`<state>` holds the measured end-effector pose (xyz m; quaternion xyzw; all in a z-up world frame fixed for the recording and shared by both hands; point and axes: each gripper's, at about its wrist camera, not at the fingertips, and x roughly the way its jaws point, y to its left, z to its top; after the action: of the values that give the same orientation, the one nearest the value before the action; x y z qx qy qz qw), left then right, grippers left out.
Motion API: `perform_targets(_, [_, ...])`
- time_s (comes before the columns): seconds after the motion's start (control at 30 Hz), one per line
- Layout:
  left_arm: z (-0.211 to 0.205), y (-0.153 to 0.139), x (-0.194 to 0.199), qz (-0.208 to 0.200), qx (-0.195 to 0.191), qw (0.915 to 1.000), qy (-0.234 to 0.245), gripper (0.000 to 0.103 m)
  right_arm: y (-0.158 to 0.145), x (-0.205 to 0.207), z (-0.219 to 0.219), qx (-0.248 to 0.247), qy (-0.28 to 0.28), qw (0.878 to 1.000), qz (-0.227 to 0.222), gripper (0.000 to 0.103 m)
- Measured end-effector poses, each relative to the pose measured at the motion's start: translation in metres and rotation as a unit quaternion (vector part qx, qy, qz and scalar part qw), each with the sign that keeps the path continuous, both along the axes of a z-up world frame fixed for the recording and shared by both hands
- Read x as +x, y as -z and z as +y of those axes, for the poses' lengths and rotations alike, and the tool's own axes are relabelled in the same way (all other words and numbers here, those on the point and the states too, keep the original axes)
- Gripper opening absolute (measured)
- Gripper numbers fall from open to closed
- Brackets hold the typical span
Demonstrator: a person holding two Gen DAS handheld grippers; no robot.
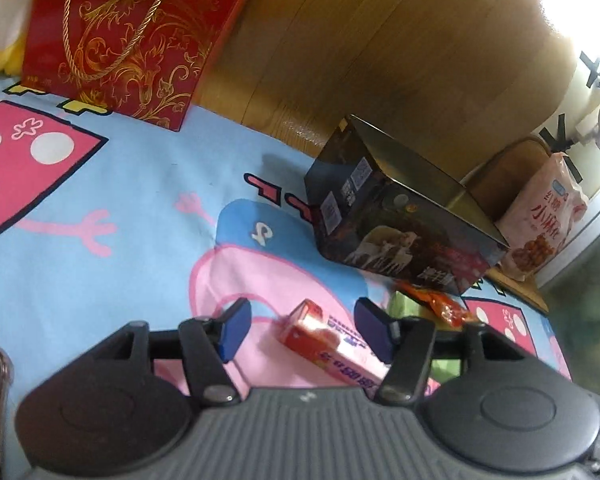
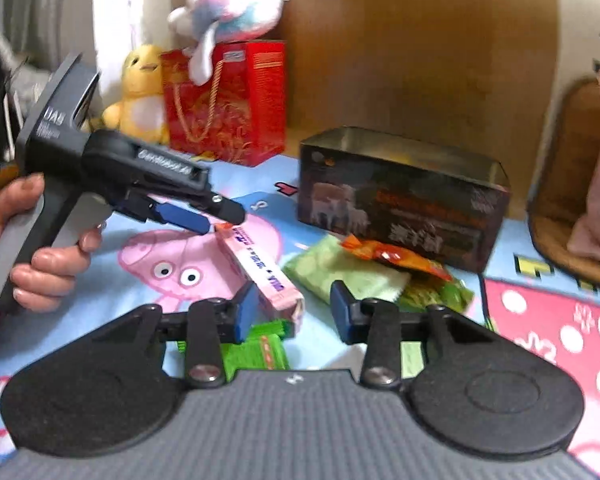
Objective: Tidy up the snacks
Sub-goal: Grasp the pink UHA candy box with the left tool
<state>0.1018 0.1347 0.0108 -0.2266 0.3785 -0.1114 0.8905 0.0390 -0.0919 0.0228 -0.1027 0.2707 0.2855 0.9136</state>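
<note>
Two grippers work over the cartoon mat, and the open dark tin is the landmark. Nearest, in front of the tin, the left gripper stands wide around the red end of the long pink snack box, not yet closed on it. The right gripper, also wide and empty, hangs by the box's other end, with green packets and an orange packet just before the tin. Judged step: picking up the box. Next, squeeze, lift and carry it to the tin. Beyond the tin stands a red gift bag.
</note>
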Motion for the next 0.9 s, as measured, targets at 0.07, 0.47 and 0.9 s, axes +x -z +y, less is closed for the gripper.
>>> perform_targets(0.07, [-0.001,0.001,0.001,0.002,0.001,1.0,0.004,0.058,0.008,0.01,0.009,-0.018,0.0,1.0,0.02,0.043])
perform_targets(0.47, [-0.027,0.0,-0.042,0.024,0.006,0.9996,0.015,0.044,0.013,0.017,-0.007,0.011,0.027,0.998,0.05,0.024])
perform_targets(0.9, [-0.045,-0.087,0.019,-0.092,0.002,0.9956,0.016,0.048,-0.046,0.063,-0.03,0.051,0.068,0.989,-0.123,0.025])
